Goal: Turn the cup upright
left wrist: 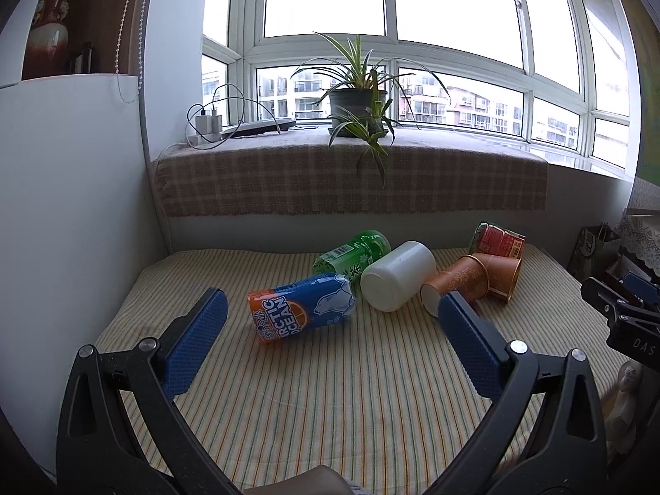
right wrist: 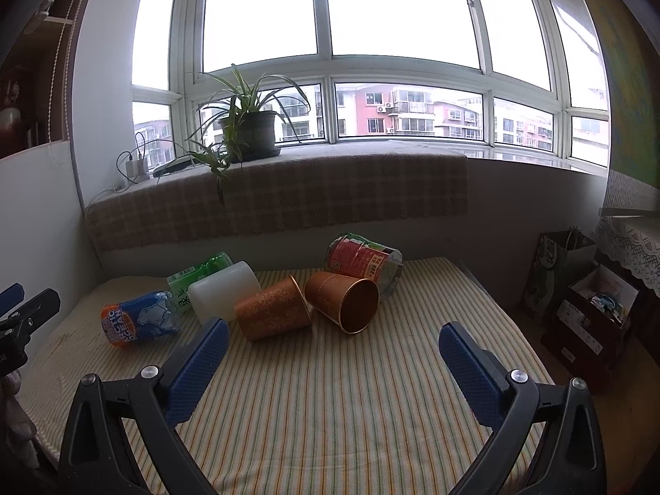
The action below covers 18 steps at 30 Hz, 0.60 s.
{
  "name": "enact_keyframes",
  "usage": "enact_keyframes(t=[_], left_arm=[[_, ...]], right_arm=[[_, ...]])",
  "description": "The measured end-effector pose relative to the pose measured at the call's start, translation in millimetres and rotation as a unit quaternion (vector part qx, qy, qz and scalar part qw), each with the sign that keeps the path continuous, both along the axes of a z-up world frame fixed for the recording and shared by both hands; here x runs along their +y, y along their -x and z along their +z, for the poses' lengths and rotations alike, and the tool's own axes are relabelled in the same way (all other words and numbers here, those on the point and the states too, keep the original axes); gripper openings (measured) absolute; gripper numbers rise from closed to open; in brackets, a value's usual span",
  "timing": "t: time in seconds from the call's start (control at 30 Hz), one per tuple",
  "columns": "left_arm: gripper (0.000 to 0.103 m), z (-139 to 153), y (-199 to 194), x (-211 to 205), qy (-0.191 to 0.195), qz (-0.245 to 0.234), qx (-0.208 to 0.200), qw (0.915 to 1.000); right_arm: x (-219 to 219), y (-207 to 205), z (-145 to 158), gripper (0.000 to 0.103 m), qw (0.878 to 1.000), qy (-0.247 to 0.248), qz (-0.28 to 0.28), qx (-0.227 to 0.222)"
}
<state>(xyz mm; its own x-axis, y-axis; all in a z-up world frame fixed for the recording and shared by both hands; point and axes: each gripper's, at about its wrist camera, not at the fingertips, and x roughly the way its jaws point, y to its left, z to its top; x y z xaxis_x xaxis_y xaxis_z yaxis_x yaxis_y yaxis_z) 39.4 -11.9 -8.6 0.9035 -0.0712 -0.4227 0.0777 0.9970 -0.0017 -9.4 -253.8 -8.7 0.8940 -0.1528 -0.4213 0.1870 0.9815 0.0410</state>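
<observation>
Several cups lie on their sides on a striped tablecloth [left wrist: 350, 371]. A blue and orange Arctic Ocean cup [left wrist: 303, 312] [right wrist: 140, 317] lies nearest my left gripper. Behind it lie a green cup [left wrist: 350, 253] [right wrist: 198, 274], a white cup [left wrist: 398, 275] [right wrist: 225, 293], two copper cups [left wrist: 456, 282] [right wrist: 272, 309] [right wrist: 344, 299] and a red cup [left wrist: 499, 243] [right wrist: 363, 260]. My left gripper [left wrist: 332, 315] is open and empty, short of the blue cup. My right gripper [right wrist: 334, 350] is open and empty, in front of the copper cups.
A plaid-covered window sill [left wrist: 350, 181] stands behind the table with a potted plant [left wrist: 359, 111] and chargers [left wrist: 206, 123]. A white wall [left wrist: 70, 206] is at the left. Boxes and a bag [right wrist: 577, 297] stand to the right of the table.
</observation>
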Motion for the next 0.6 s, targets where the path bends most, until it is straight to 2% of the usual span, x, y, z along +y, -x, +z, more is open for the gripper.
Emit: enact_keyframes(t=[0.17,0.27,0.33,0.53,0.6], left_arm=[[0.103,-7,-17,-15,-0.014,-0.041,0.024,0.9988],[0.099,-10,-27,-31,-0.049,-0.074,0.028,0.9957],[0.099,-12,-34,-45,-0.079,-0.095,0.028,0.992],[0.099,-19,-64,-78,-0.131,-0.154,0.051,0.9781],[0.099,-24,-76,-86,-0.14,-0.175,0.071,0.9718]], right_arm=[[-9,0,-5,0.103,1.0,-0.005,-0.009,0.006],[-15,0,-9,0.103,1.0,-0.009,-0.015,0.011],[-21,0,-12,0.103,1.0,-0.012,-0.02,0.014],[-35,0,-23,0.103,0.999,-0.024,-0.03,0.035],[-40,1,-26,0.103,0.998,-0.028,-0.032,0.038]])
